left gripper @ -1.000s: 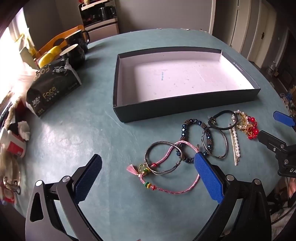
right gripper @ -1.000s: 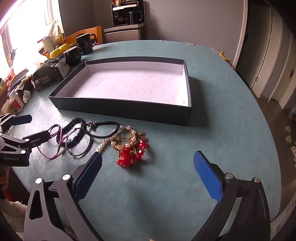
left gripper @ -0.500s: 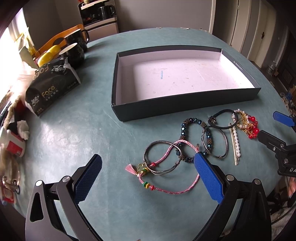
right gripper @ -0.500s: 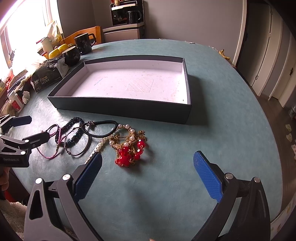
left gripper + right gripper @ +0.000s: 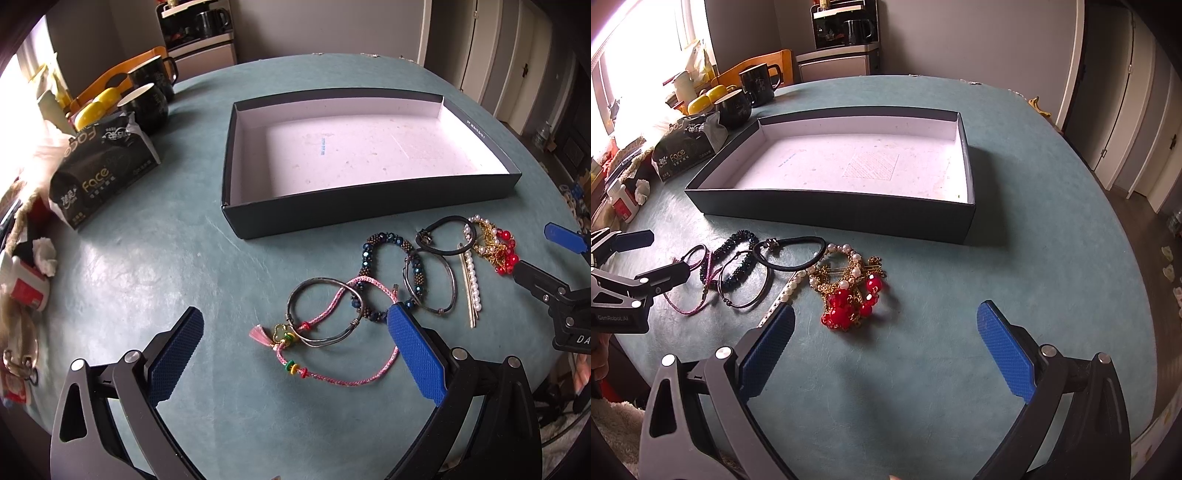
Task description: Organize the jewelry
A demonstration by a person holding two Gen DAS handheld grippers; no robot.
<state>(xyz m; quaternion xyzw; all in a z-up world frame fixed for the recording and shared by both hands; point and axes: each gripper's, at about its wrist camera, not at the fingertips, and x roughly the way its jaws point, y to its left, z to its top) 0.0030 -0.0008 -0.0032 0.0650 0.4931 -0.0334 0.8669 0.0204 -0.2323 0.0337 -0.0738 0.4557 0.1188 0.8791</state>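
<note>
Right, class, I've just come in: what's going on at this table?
A person holds a two-finger tool in each hand over a teal table. Both the left tool and the right tool are open and hold nothing. A pile of jewelry, with bracelets, a hair tie and a red bead necklace, lies in front of the empty box. Nothing has gone in yet.

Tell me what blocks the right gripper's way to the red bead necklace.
Nothing visible does. The right gripper is open, with bare table between its jaws and the red bead necklace. The pearl hairpin lies beside the necklace, off to the left.
</note>
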